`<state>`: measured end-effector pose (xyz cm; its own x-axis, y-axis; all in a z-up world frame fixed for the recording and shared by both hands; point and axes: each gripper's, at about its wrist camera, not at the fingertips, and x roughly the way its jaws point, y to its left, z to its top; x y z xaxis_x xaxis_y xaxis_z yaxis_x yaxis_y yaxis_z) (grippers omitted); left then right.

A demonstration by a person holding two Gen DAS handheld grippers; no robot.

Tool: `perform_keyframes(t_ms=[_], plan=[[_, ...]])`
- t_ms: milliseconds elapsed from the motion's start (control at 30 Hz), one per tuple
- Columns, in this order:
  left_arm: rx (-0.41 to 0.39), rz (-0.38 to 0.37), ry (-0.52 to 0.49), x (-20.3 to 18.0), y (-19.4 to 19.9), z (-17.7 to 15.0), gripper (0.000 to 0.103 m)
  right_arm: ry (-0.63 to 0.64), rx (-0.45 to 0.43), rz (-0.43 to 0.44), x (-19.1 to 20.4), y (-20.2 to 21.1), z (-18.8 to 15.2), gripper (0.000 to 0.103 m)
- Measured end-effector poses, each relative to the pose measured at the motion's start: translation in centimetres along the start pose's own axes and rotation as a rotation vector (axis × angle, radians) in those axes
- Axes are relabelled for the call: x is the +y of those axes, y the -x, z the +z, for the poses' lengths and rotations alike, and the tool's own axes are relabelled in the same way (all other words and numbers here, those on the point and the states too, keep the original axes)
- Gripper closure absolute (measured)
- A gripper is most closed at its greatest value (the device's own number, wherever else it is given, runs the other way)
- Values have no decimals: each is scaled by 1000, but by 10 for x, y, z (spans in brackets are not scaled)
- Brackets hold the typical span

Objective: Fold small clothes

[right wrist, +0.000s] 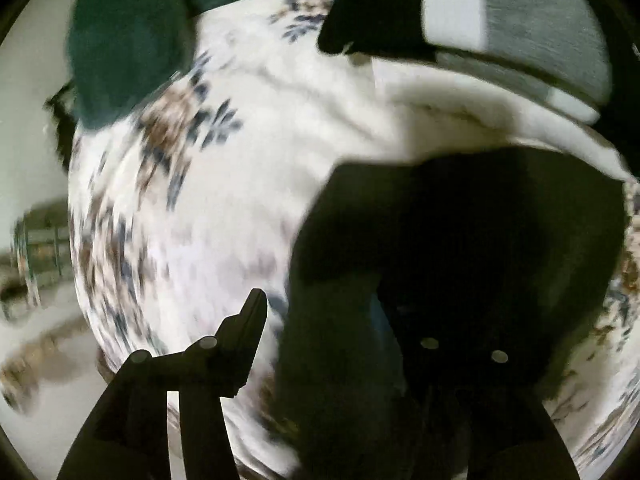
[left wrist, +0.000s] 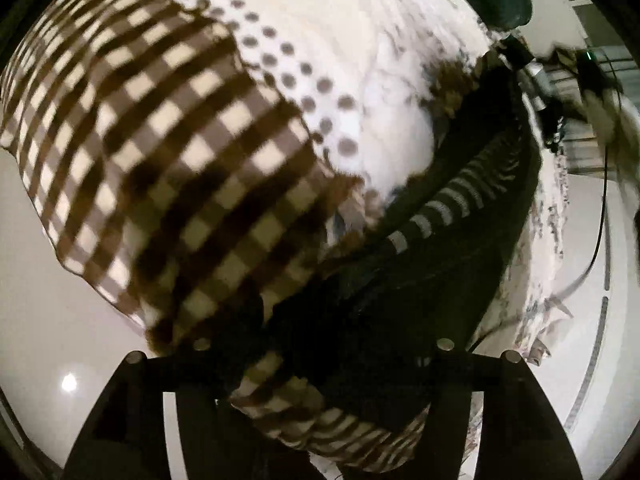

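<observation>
Left wrist view: a brown-and-cream checked garment lies spread over the white floral sheet, its long axis slanting from upper left to lower right, with the lower end reaching down between the fingers of the left gripper. A white panel with grey polka dots borders its upper right edge. A black garment with a grey-and-black striped band lies just to the right of it, partly overlapped, running on the opposite diagonal towards the upper right. Left jaws stand apart; checked and black cloth sit in the gap, but blur hides whether the pads press on it.

Right wrist view, heavily blurred: right gripper over the same floral sheet. Left finger is clear of fabric; the right one is lost against a black cloth that lies on the sheet. Jaws apart. A dark green cloth lies at upper left.
</observation>
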<state>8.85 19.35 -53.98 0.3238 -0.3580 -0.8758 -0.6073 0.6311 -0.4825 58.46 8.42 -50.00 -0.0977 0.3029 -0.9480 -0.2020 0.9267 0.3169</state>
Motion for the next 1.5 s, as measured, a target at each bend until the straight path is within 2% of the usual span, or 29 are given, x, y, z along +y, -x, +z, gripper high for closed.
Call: perform_keyframes(t_ms=[33, 100, 167, 267, 367, 400, 467, 567, 633, 733, 867, 1000, 1133, 1200, 1267, 1333, 1367, 1400, 1467, 1500], plan=[[6, 2, -16, -2, 2, 1, 43, 35, -26, -9, -5, 10, -26, 41], [21, 19, -70, -11, 2, 2, 43, 61, -44, -32, -16, 20, -64, 40], [40, 47, -124, -19, -5, 4, 43, 41, -29, -23, -36, 19, -117, 40], [57, 92, -199, -32, -17, 3, 43, -79, 58, 0, -79, -4, -206, 40], [41, 142, -237, -38, -21, -2, 47, -256, 177, 83, -115, -43, -289, 40], [22, 142, -240, -40, -19, -5, 67, -302, 213, 107, -122, -56, -314, 40], [11, 130, -217, -41, -14, -9, 93, -392, 257, 157, -132, -80, -362, 40], [-8, 83, -165, -40, -5, -13, 94, -427, 260, 219, -129, -98, -403, 44], [-15, 63, -138, -37, 4, -15, 95, -407, 201, 141, -126, -96, -421, 88], [-24, 10, -81, -34, 19, -17, 95, -419, 129, 116, -128, -79, -437, 95], [-27, -83, -22, -38, 34, -27, 95, -361, 86, 90, -130, -49, -446, 97], [-20, -159, 25, -53, 33, -35, 95, -315, 45, 95, -139, -8, -455, 97], [7, -119, 10, -46, 14, -40, 95, -290, 37, 57, -159, 7, -460, 97], [80, -92, 18, -33, -11, -40, 92, -267, 83, 34, -167, -2, -458, 97], [120, -77, 49, -21, -26, -42, 92, -256, 130, 15, -174, -18, -459, 97], [139, -79, 77, -13, -29, -44, 86, -257, 161, 20, -179, -28, -457, 96], [137, -73, 81, -11, -27, -45, 80, -253, 177, 26, -180, -31, -457, 95], [130, -66, 79, -10, -23, -46, 72, -263, 181, 33, -181, -32, -457, 89], [115, -39, 70, -11, -16, -48, 58, -269, 170, 53, -182, -30, -454, 76], [101, -36, 54, -14, -11, -48, 57, -266, 160, 51, -184, -28, -454, 63]])
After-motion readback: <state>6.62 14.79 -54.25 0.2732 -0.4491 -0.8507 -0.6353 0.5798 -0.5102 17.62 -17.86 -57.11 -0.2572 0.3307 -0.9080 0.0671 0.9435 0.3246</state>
